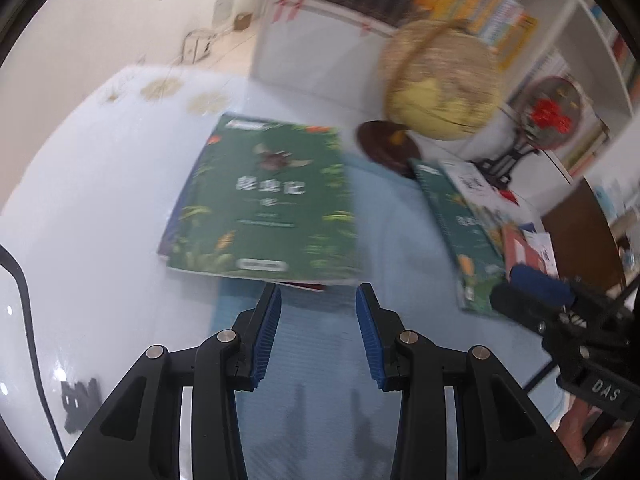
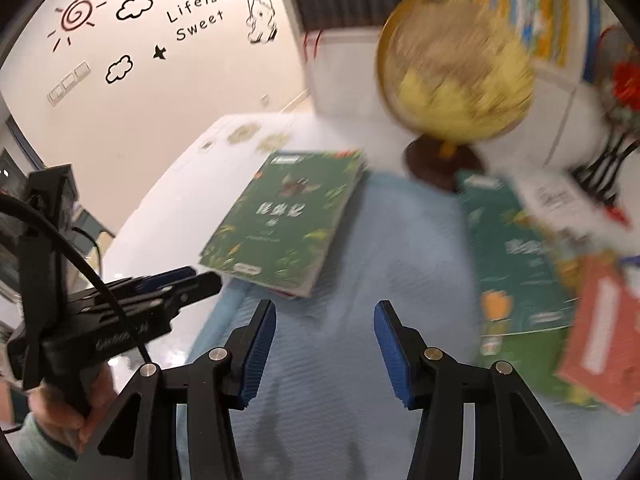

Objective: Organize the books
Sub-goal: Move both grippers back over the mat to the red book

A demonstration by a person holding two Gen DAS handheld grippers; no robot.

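**Both grippers empty above the blue mat, books lying flat**

Looking down at a white table (image 1: 80,184) carrying a pale blue mat (image 1: 320,344); both views smeared by motion blur.

Left gripper (image 1: 318,300) hovering over the mat's near part, blue pads (image 1: 266,336) standing apart, nothing lying between them, only bare mat showing in the gap. Same gripper showing at the left of the right wrist view (image 2: 196,278), gripped from below by a hand (image 2: 68,412) in a pale green sleeve, black cable trailing off it.

Green book (image 1: 264,200) lying flat, cover up, straddling the mat's left edge toward the table's far side, part on mat, part on bare white top. Resting on something else: a red edge peeking out under its near side. Not touching either gripper.

Right gripper (image 2: 325,314) hanging over the mat's middle, fingers spread wider than the left pair, pinching nothing. Tip of it also entering the left wrist view at the right (image 1: 532,284).

Globe (image 2: 456,68) on a dark round base standing at the mat's far edge, just in front of a white bookshelf (image 1: 320,36).

Loose pile of books (image 2: 516,256) sprawling over the mat's right side: a second green cover, a white one overlapping its far end, a red-orange book (image 2: 600,344) lying nearest. Exact count hard to tell through the blur.
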